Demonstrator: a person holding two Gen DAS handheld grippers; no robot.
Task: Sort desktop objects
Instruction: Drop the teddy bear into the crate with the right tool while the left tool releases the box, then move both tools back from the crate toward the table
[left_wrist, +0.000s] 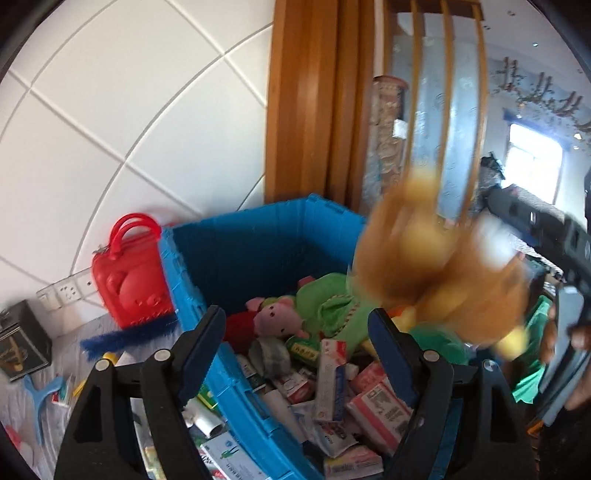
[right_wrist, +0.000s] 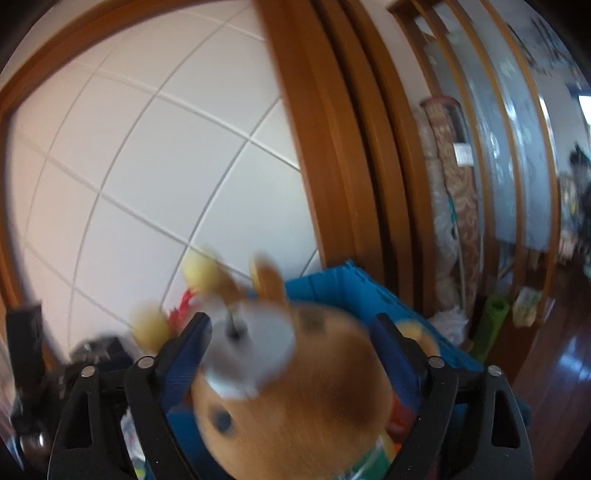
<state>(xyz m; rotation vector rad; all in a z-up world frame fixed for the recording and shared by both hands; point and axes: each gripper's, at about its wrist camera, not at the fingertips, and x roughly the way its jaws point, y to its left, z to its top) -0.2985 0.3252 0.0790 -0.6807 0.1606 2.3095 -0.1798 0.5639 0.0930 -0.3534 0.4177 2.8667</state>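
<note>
Blurring brown plush toy (right_wrist: 295, 387) between right gripper (right_wrist: 295, 354) jaws, body cut off.

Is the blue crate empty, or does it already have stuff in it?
Not empty. The blue crate holds a pink pig plush, a green cloth item and many small boxes.

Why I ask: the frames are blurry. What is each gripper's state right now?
Left gripper: open, nothing between its jaws.
Right gripper: brown plush toy between its jaws; blur hides whether the pads press it.
</note>
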